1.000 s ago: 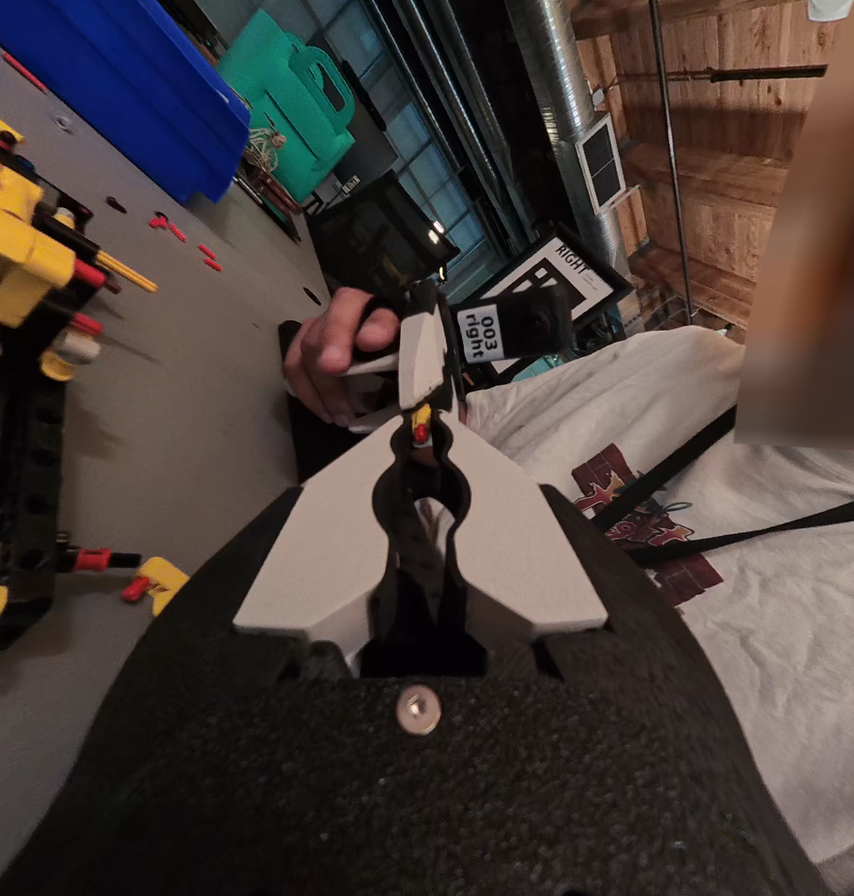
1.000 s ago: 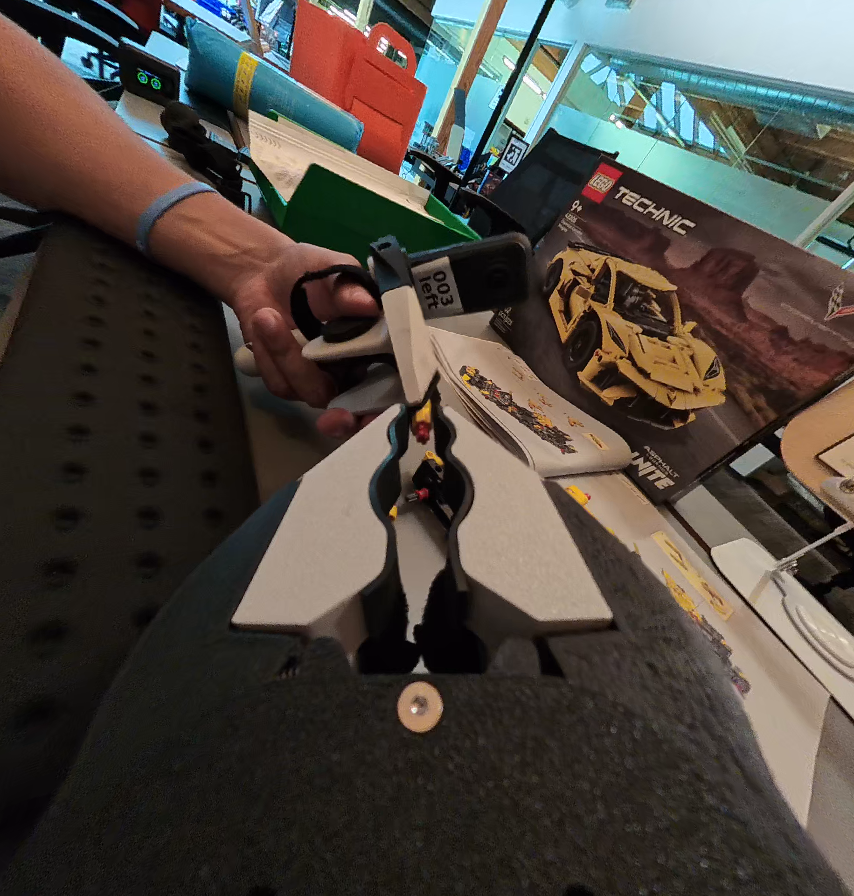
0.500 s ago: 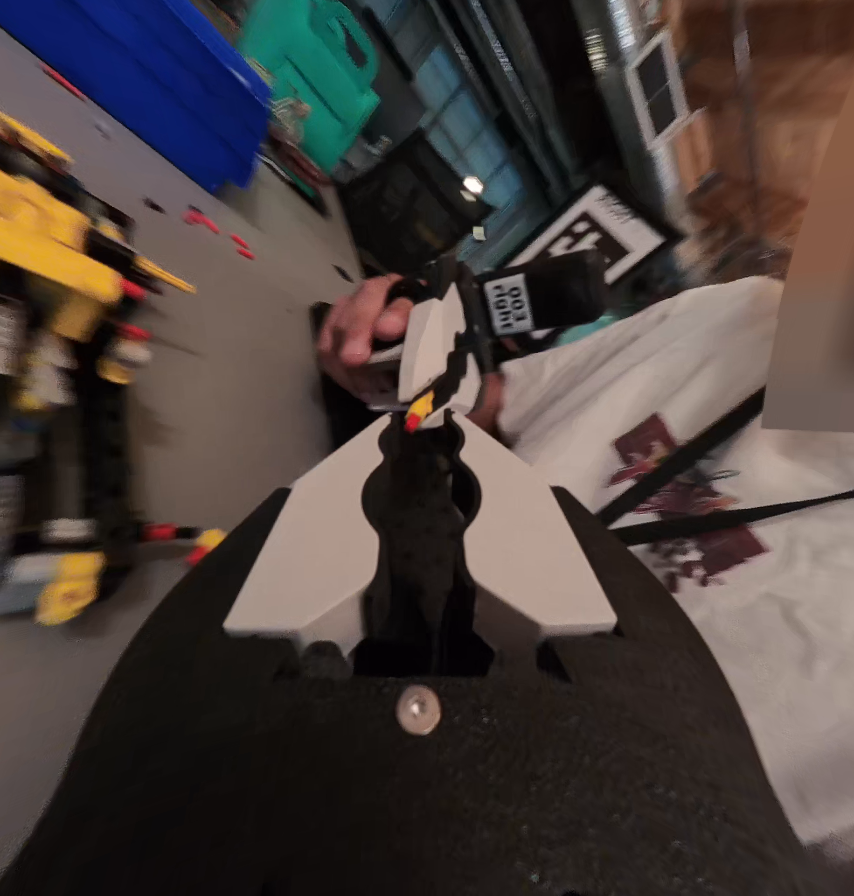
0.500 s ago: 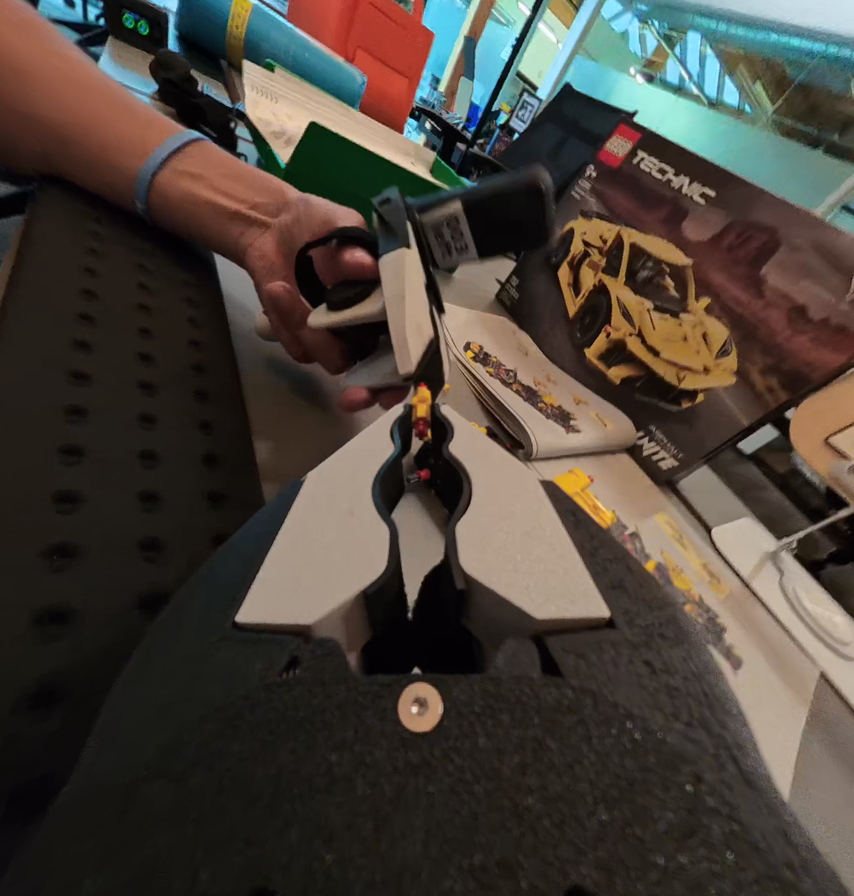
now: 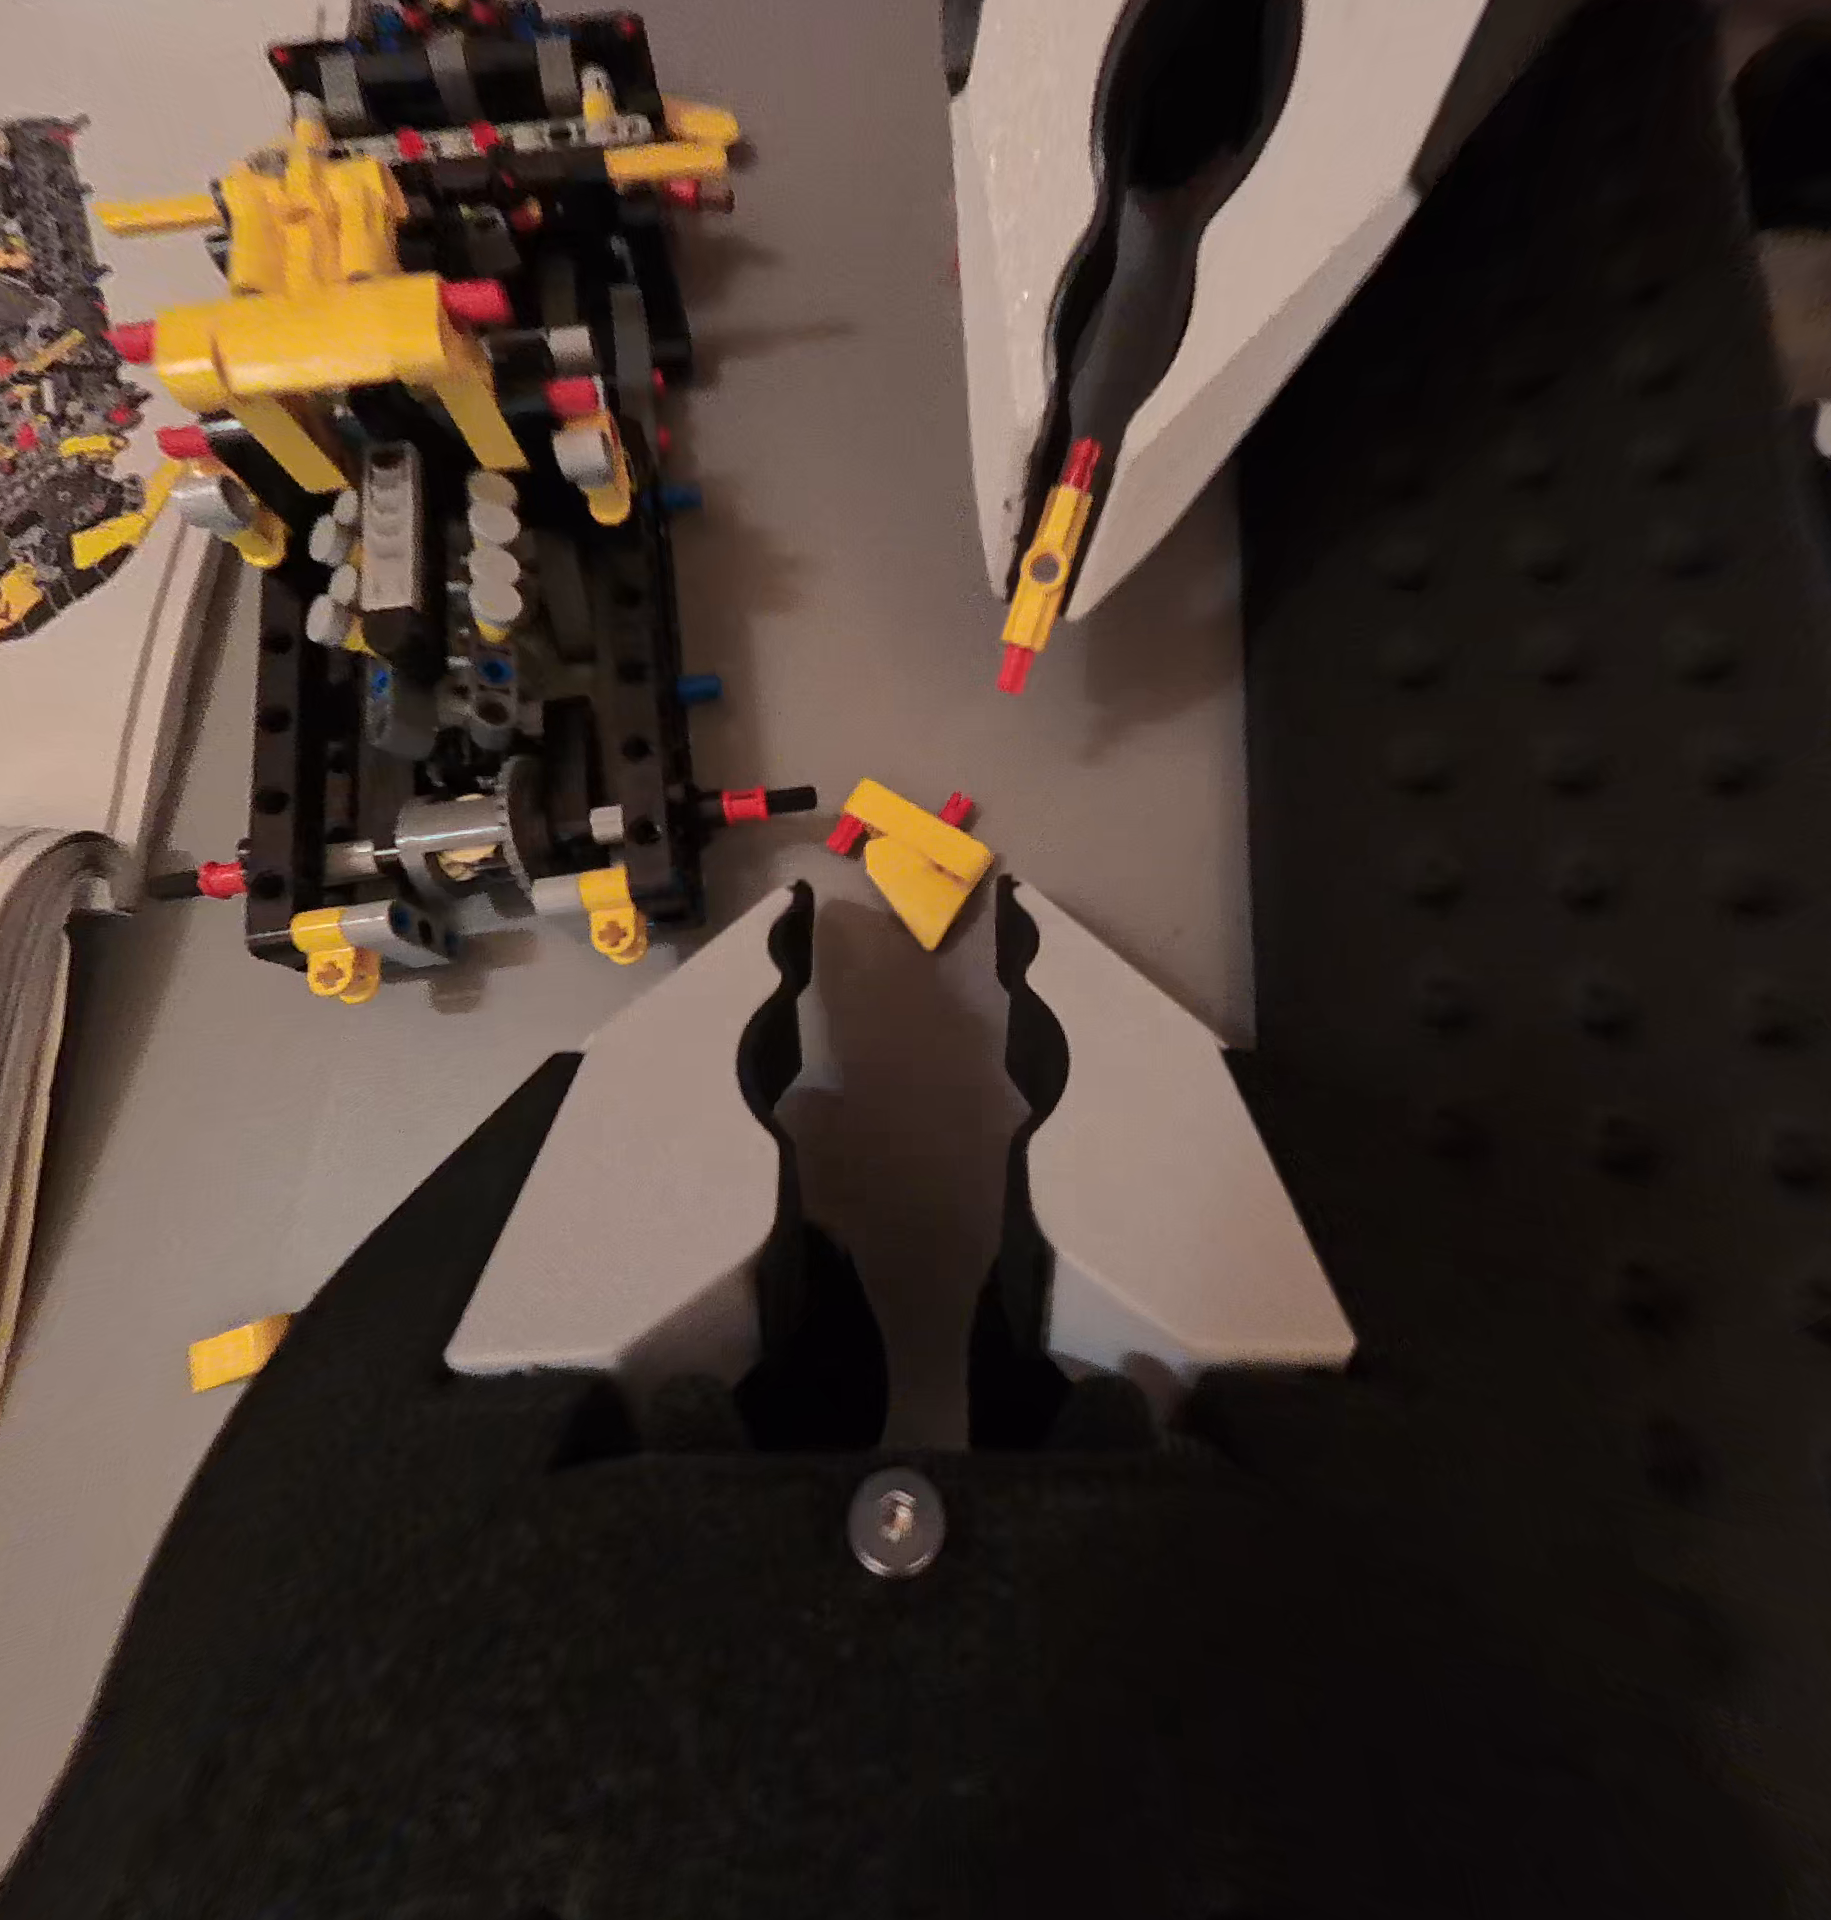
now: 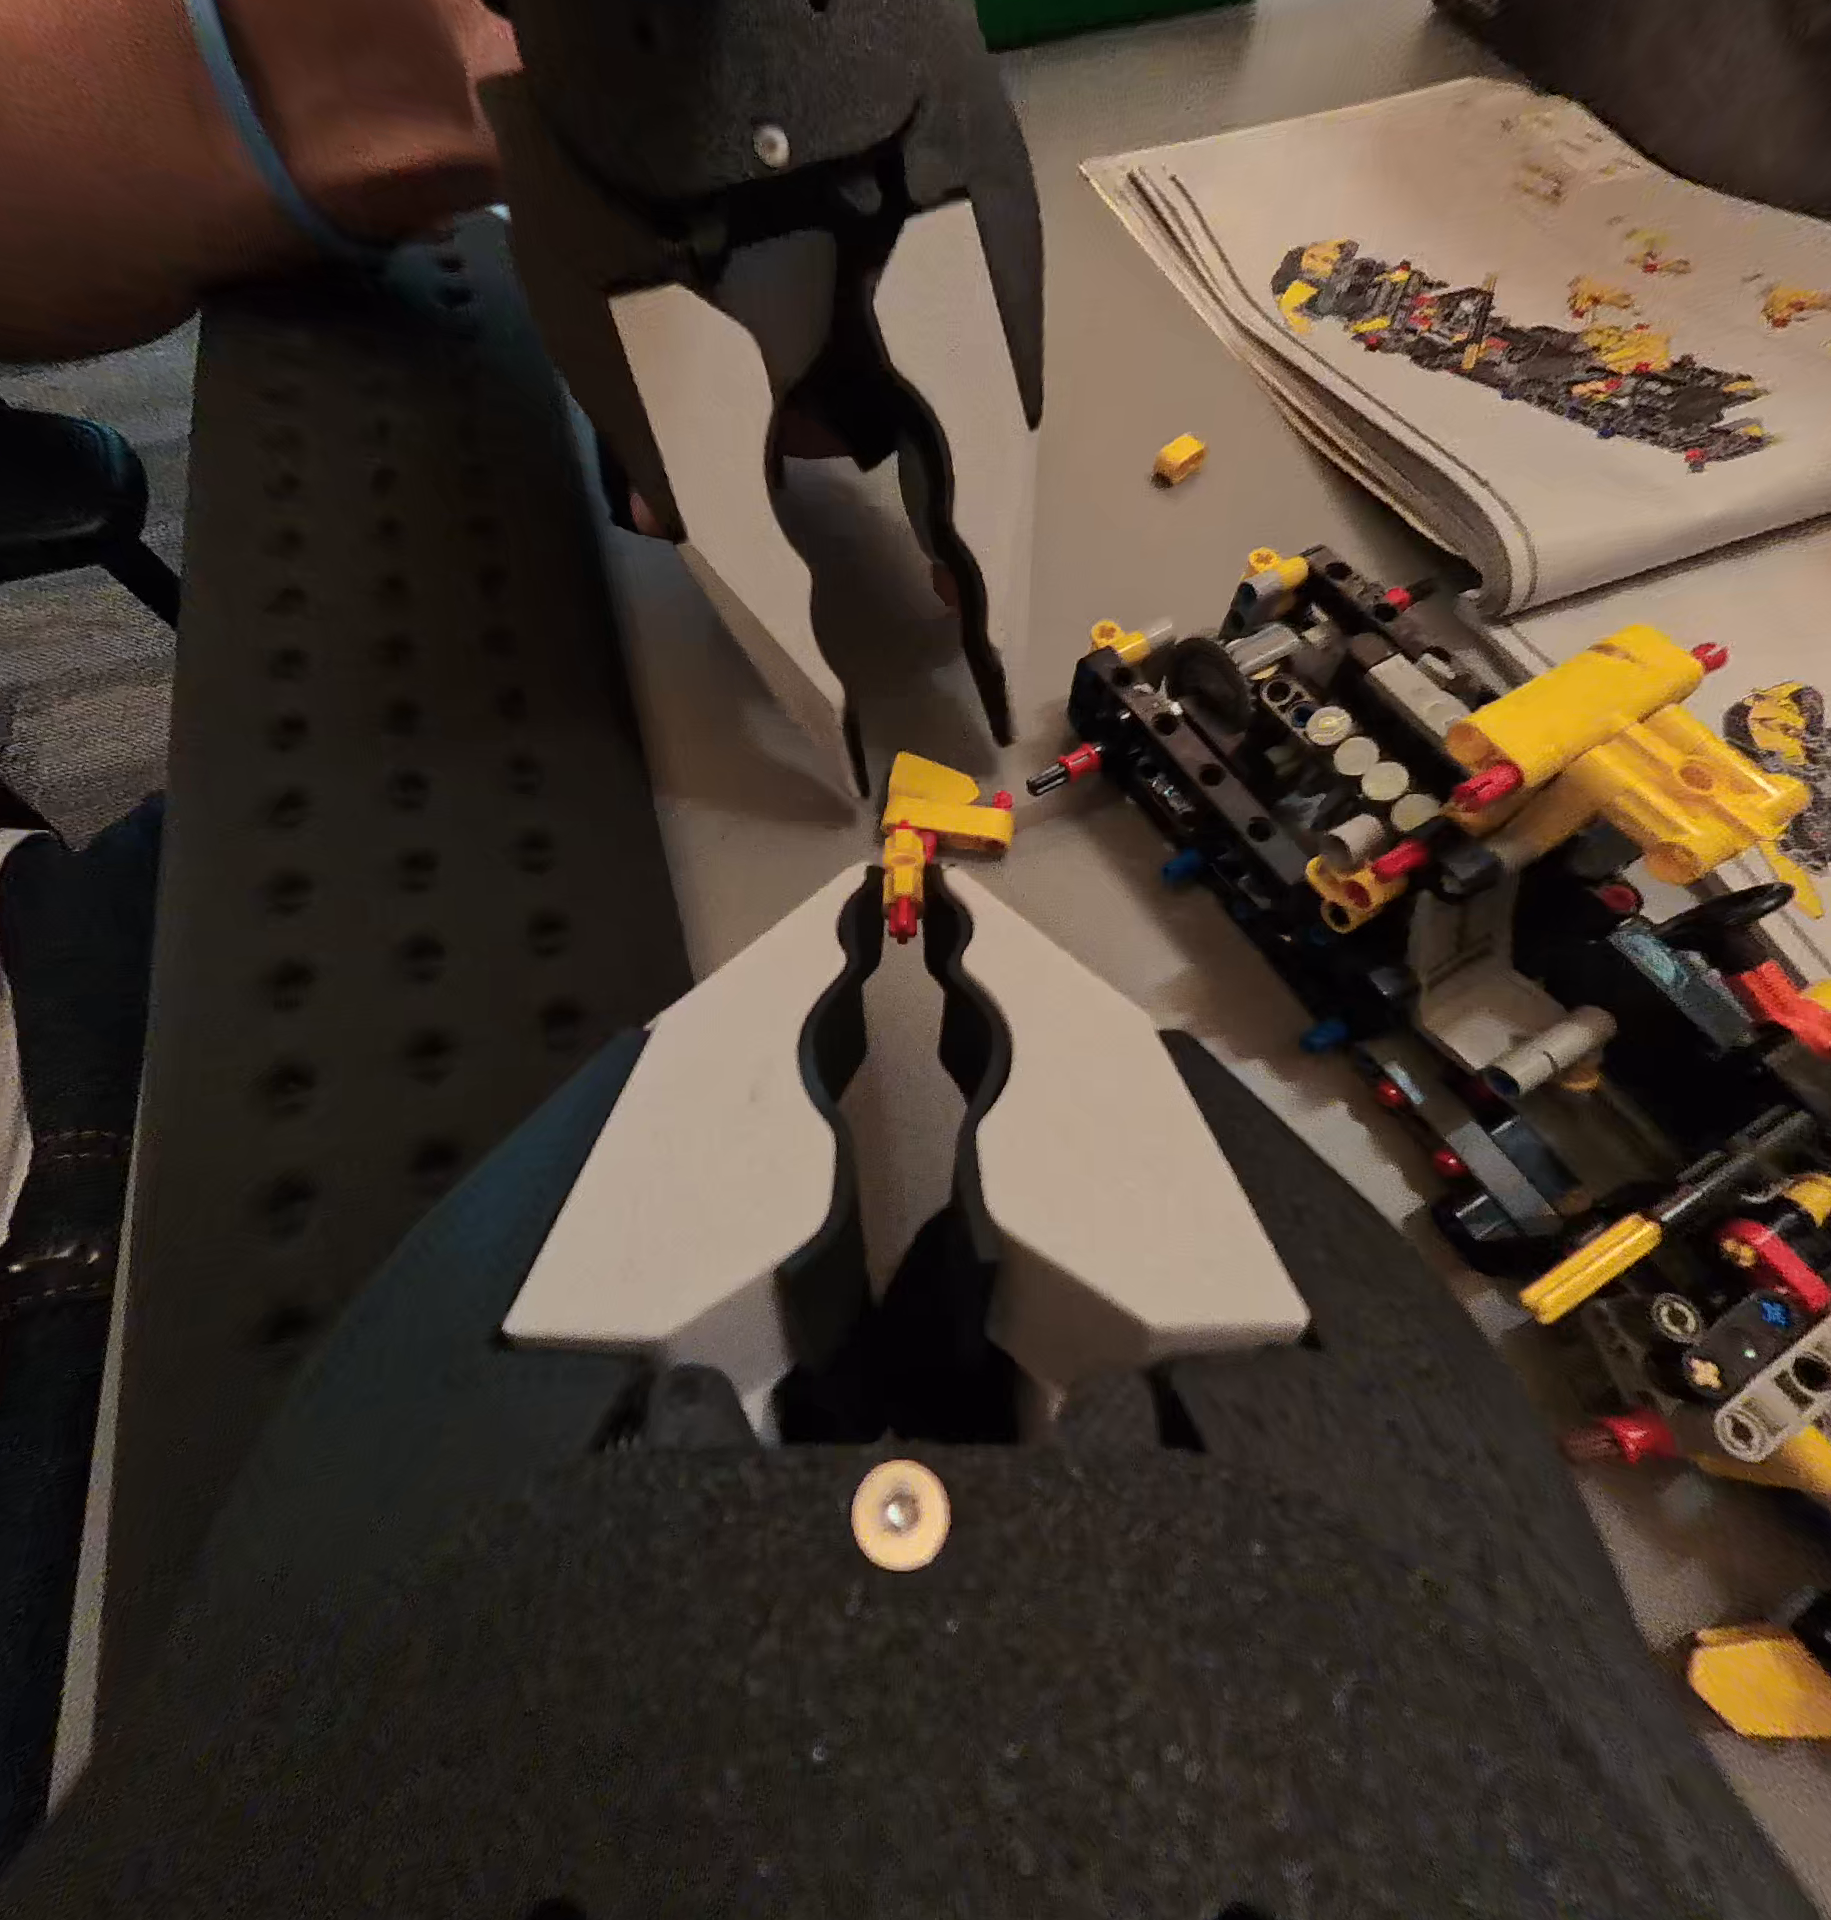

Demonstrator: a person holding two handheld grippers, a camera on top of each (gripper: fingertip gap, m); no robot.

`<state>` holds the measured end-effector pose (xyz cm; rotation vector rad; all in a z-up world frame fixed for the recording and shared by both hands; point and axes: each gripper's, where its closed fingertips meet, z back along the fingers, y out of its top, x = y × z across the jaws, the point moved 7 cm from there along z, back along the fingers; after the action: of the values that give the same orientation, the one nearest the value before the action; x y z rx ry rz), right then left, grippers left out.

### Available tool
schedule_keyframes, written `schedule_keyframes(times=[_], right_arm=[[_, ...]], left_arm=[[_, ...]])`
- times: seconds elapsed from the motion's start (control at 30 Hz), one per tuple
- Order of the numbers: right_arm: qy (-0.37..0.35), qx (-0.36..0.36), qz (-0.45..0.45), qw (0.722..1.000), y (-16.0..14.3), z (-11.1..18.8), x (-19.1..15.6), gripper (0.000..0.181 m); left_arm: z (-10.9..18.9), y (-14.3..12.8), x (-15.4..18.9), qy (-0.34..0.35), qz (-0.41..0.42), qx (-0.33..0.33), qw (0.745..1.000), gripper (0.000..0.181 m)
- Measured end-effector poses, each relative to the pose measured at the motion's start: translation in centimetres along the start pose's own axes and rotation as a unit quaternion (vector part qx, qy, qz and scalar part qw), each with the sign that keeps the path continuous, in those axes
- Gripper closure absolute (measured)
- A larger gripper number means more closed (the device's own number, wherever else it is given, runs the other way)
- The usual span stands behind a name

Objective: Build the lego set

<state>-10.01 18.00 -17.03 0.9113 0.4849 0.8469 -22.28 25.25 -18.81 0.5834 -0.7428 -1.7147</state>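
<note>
A grey tabletop (image 5: 869,416) is filling the middle of the left wrist view. A black panel (image 5: 1513,935) dotted with rows of holes is running along its edge, down the right of that frame, and is showing again at the left of the right wrist view. Beyond it, at that view's far left, grey carpet (image 6: 49,644) is showing, with a dark chair leg (image 6: 59,499) standing on it.
</note>
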Motion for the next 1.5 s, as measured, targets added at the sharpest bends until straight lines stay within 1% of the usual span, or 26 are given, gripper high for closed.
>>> schedule_keyframes(times=[0.13,0.2,0.23,0.27,0.33,0.4,0.47,0.5,0.57,0.6,0.63,0.77,0.93,1.03,1.23,1.33,1.5], right_arm=[[0.012,-0.011,0.003,1.0,-0.2,-0.2,-0.2,0.175],[0.009,-0.01,0.004,1.0,-0.2,-0.2,-0.1,0.175],[0.007,-0.009,0.0,1.0,-0.2,-0.1,0.0,0.175],[0.005,-0.006,-0.004,1.0,-0.2,-0.1,0.1,0.175],[-0.006,0.003,-0.013,1.0,-0.1,0.2,0.5,0.175],[-0.001,0.014,-0.021,1.0,0.0,0.4,0.6,0.175],[-0.004,0.023,-0.015,1.0,0.1,0.6,0.5,0.175],[-0.009,0.028,-0.004,1.0,0.2,0.7,0.4,0.175],[-0.042,0.059,0.021,0.997,0.7,1.2,0.2,0.175],[-0.034,0.072,0.025,0.996,1.0,1.5,-0.1,0.174],[-0.032,0.069,0.023,0.997,1.0,1.5,-0.2,0.174],[-0.057,0.087,0.024,0.994,1.5,1.8,-0.2,0.175],[-0.066,0.116,0.009,0.991,1.9,2.5,0.0,0.175],[-0.069,0.123,0.006,0.99,2.0,2.7,0.2,0.175],[-0.076,0.128,0.009,0.989,2.1,2.9,0.2,0.175],[-0.068,0.12,-0.001,0.99,1.8,2.7,0.4,0.175],[-0.078,0.113,0.016,0.99,1.8,2.6,0.2,0.174]], left_arm=[[-0.4,0.0,-0.3,-0.019,0.002,-0.001,1.0,0.146],[-0.7,0.1,-0.2,-0.016,-0.009,-0.006,1.0,0.147],[-0.8,0.2,0.0,-0.018,-0.016,-0.005,1.0,0.148],[-0.9,0.3,0.4,-0.021,-0.024,-0.005,0.999,0.155],[-1.1,0.5,0.7,-0.013,-0.032,-0.01,0.999,0.157],[-1.0,0.7,0.7,0.0,-0.025,-0.004,1.0,0.157],[-0.3,1.3,0.8,-0.004,0.007,0.044,0.999,0.157],[0.3,1.8,0.8,-0.011,0.033,0.081,0.996,0.157],[1.4,2.7,0.2,-0.013,0.077,0.15,0.986,0.157],[1.7,2.9,0.0,-0.01,0.09,0.178,0.98,0.158],[2.0,3.0,-0.3,-0.006,0.098,0.197,0.975,0.158],[1.6,3.3,-0.2,-0.007,0.09,0.226,0.97,0.158],[1.5,3.8,-0.1,-0.007,0.102,0.263,0.959,0.157],[1.5,4.0,-0.2,-0.009,0.111,0.273,0.956,0.158],[1.5,4.3,0.0,-0.004,0.1,0.276,0.956,0.158],[1.3,4.1,0.1,0.001,0.096,0.267,0.959,0.157],[1.2,4.1,0.1,-0.001,0.103,0.263,0.959,0.157]])
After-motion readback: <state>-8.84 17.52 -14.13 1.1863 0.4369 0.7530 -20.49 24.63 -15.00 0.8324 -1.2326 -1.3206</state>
